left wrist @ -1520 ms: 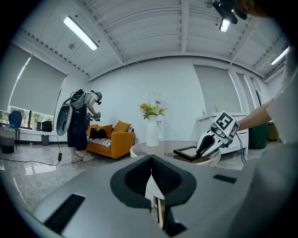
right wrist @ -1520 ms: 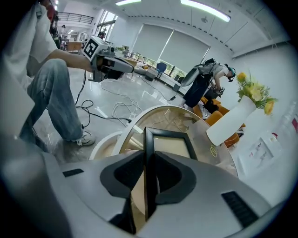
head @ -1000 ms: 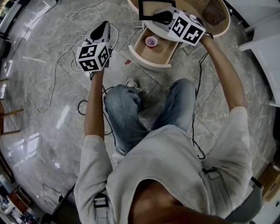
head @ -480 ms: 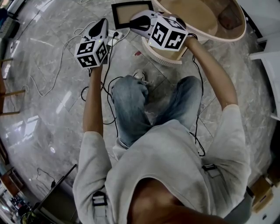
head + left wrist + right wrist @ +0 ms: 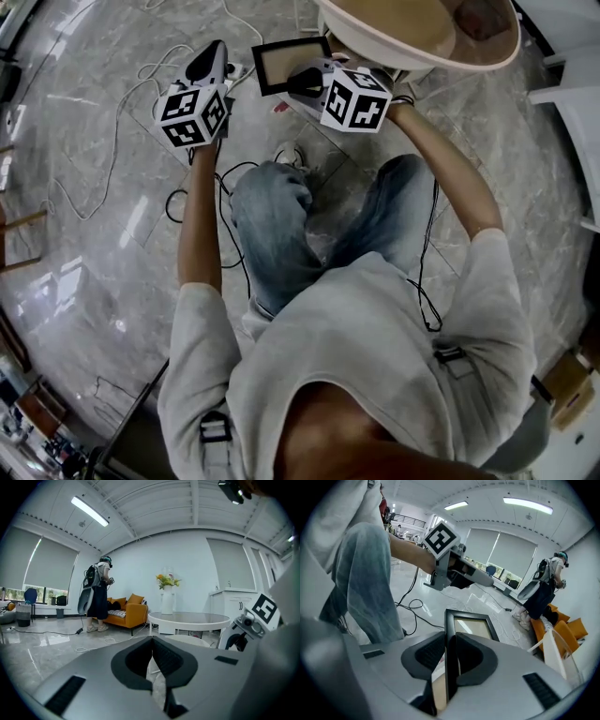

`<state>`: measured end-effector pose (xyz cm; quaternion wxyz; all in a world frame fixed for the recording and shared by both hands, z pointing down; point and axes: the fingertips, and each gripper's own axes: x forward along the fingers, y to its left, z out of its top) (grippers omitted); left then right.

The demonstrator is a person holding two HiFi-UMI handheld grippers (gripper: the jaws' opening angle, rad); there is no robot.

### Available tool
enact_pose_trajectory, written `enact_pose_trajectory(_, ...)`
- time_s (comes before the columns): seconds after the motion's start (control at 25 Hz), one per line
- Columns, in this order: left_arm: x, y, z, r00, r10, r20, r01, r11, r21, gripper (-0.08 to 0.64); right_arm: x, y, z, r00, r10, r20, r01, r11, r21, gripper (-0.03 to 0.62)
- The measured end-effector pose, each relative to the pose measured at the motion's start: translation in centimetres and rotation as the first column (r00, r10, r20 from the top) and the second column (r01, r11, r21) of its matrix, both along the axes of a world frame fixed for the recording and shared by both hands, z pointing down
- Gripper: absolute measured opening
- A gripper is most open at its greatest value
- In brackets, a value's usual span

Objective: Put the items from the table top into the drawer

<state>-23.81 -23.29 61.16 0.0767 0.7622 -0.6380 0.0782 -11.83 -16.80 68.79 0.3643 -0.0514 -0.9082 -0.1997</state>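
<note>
– Down over the shiny floor [image 5: 84, 216], what does the right gripper [image 5: 298, 82] have?
– It has a picture frame [image 5: 281, 64]. Its two jaws are squeezed tight on the black edge of the frame.
– Where is the frame, then?
– Up in the air, off the table top. From the head view it sits just left of the rim of the round table [image 5: 422, 54], with the floor under it. Its brown middle faces up.
– Does the frame touch the table?
– I cannot tell. They look very close, but the rim may be higher.
– And the left gripper [image 5: 218, 47]?
– It is out to the left, well apart from the frame. Its jaws are pressed together at the tips and nothing is between them.
– What is under it?
– Just floor, with white wires [image 5: 117, 141] lying in loops.
– Where is the person?
– Sitting, with knees [image 5: 272, 202] in blue jeans between the two arms.
– Anything else far off?
– Yes. The left gripper view shows another person [image 5: 98, 595] standing by an orange sofa [image 5: 124, 613], and a white vase [image 5: 167, 603] with flowers behind a white table [image 5: 187, 618]
</note>
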Motion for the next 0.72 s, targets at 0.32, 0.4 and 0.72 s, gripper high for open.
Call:
enact_pose_trajectory(0.32,2.8,-1.8,1.9,0.998,0.063,-0.02,-0.064,0.998,-0.014,0.015,7.4,-0.9,9.5,0.977,0.09,-0.193,-0.11,0.989,-0.095,0.089)
enact_pose_trajectory(0.4,3.3,-2.2,2.4,0.997,0.072,-0.028,-0.072,0.997,-0.015,0.015,9.6,-1.4,11.3,0.965,0.115,-0.237,-0.143,0.984,-0.106,0.089)
enact_pose_trajectory(0.72,5.2,-3.2,4.0,0.993,0.104,-0.048,-0.106,0.994,-0.028,0.015,15.7,-2.8,15.7,0.911,0.158,-0.381,-0.218,0.969,-0.12,0.091)
